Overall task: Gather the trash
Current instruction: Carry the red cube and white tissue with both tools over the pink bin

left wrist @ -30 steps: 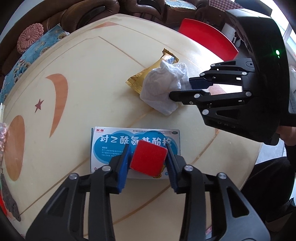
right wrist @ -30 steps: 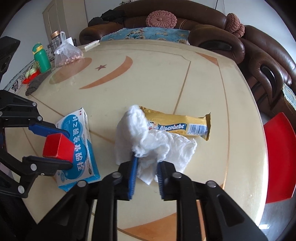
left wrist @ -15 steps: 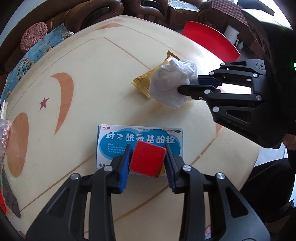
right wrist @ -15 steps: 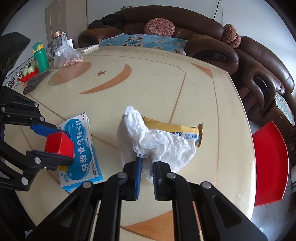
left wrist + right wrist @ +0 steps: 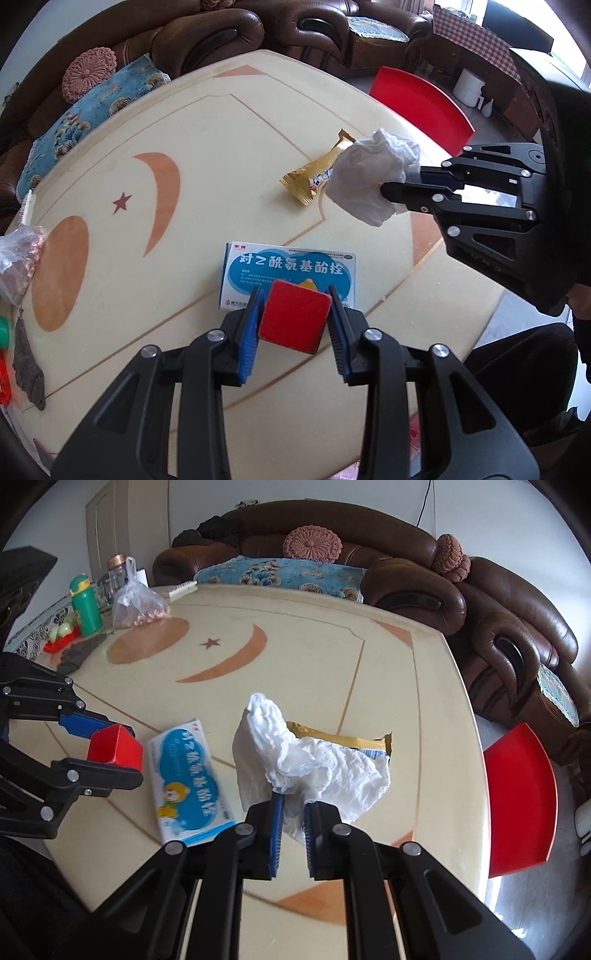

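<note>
My right gripper (image 5: 293, 805) is shut on a crumpled white tissue (image 5: 306, 760) and holds it above the round cream table (image 5: 314, 653); it also shows in the left wrist view (image 5: 373, 181). A gold candy wrapper (image 5: 316, 173) lies on the table under and behind the tissue, partly hidden in the right wrist view (image 5: 354, 742). My left gripper (image 5: 294, 317) is shut on a small red box (image 5: 294, 319), seen from the side in the right wrist view (image 5: 114, 747), above a blue and white medicine box (image 5: 288, 271) lying flat.
A bag of nuts (image 5: 138, 605), a green bottle (image 5: 85, 605), a jar and a grey cloth (image 5: 79, 653) stand at the table's far left. A red chair (image 5: 517, 797) is at the right edge. Brown sofas (image 5: 369, 546) ring the table.
My right gripper has lifted the tissue off the table and off the gold wrapper, which stays lying there. My left gripper with the red box has risen slightly.
</note>
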Demonstrator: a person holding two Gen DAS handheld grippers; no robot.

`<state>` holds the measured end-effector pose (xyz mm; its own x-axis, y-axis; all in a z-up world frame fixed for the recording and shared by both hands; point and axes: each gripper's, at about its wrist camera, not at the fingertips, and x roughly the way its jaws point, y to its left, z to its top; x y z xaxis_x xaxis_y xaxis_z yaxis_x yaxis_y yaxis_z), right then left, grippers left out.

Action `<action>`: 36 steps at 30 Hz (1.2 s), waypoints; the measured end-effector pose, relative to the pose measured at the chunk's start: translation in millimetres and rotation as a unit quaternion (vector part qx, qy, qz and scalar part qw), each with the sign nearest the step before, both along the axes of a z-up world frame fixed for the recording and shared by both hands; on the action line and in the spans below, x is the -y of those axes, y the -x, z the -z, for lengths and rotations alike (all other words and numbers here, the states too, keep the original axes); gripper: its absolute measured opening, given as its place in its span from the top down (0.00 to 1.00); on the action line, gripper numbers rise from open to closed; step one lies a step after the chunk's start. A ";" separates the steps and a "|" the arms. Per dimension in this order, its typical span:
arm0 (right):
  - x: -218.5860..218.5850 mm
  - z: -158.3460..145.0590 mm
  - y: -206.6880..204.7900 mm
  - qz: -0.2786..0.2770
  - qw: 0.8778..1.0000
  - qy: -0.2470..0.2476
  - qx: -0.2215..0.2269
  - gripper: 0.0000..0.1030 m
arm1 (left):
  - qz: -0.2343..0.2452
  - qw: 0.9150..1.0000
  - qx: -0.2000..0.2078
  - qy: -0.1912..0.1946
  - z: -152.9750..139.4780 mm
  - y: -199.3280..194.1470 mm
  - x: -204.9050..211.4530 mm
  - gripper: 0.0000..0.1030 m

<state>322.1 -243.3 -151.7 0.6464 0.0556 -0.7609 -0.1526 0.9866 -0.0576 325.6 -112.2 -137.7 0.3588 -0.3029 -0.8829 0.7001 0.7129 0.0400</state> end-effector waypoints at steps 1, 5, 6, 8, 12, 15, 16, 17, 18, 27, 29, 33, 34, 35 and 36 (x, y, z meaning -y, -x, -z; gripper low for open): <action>-1.4 -5.6 5.1 0.001 1.000 0.000 0.002 0.89 | -0.001 1.000 0.001 0.001 -4.0 2.5 -1.9 0.67; -8.1 -28.1 27.3 0.004 1.000 0.000 0.012 0.89 | -0.004 1.000 0.012 0.007 -21.7 24.6 -12.2 0.67; -9.2 -32.5 32.0 0.004 1.000 0.000 0.013 0.89 | -0.006 1.000 0.015 0.009 -26.0 30.2 -14.8 0.67; -14.3 -44.4 46.5 0.003 1.000 -0.001 0.018 0.89 | -0.010 1.000 0.019 0.013 -34.6 40.6 -20.2 0.67; -27.2 -61.1 75.4 -0.005 1.000 0.001 0.025 0.89 | -0.016 0.999 0.028 0.019 -48.2 65.7 -31.5 0.67; -37.1 -70.3 95.0 -0.012 1.000 0.002 0.027 0.89 | -0.020 0.999 0.035 0.021 -55.8 81.5 -38.8 0.67; -41.2 -74.1 102.8 -0.015 0.999 0.004 0.029 0.89 | -0.021 0.999 0.035 0.022 -57.7 86.4 -41.0 0.67; -44.2 -76.9 108.0 -0.017 0.999 0.006 0.031 0.89 | -0.022 0.999 0.036 0.024 -59.7 92.6 -44.1 0.67; -47.9 -81.3 117.0 -0.019 0.999 0.005 0.033 0.89 | -0.023 0.999 0.036 0.025 -61.4 98.1 -46.8 0.67; -70.6 -104.5 170.7 -0.032 0.998 0.009 0.046 0.89 | -0.017 0.998 0.054 0.027 -79.3 141.9 -61.7 0.67; -72.8 -107.6 183.6 -0.033 0.998 0.007 0.048 0.89 | -0.014 0.998 0.058 0.028 -82.2 152.2 -64.1 0.67; -76.0 -105.4 204.7 -0.031 0.998 0.002 0.045 0.89 | -0.013 0.998 0.056 0.028 -80.3 170.3 -68.7 0.67; -76.9 -104.0 208.8 -0.032 0.999 0.001 0.043 0.89 | -0.013 0.998 0.053 0.027 -77.5 174.5 -69.6 0.67; -78.1 -101.8 214.4 -0.033 0.999 -0.001 0.040 0.89 | -0.013 0.998 0.051 0.026 -75.3 177.7 -70.2 0.67; -78.3 -100.0 218.6 -0.034 0.999 -0.002 0.038 0.89 | -0.013 0.998 0.048 0.024 -72.0 182.1 -70.8 0.67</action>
<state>103.5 -165.0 -51.7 0.6973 0.1037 -0.7092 -0.2139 0.9745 -0.0677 143.5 -41.4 -65.7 0.4496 -0.3336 -0.8286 0.6760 0.7334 0.0715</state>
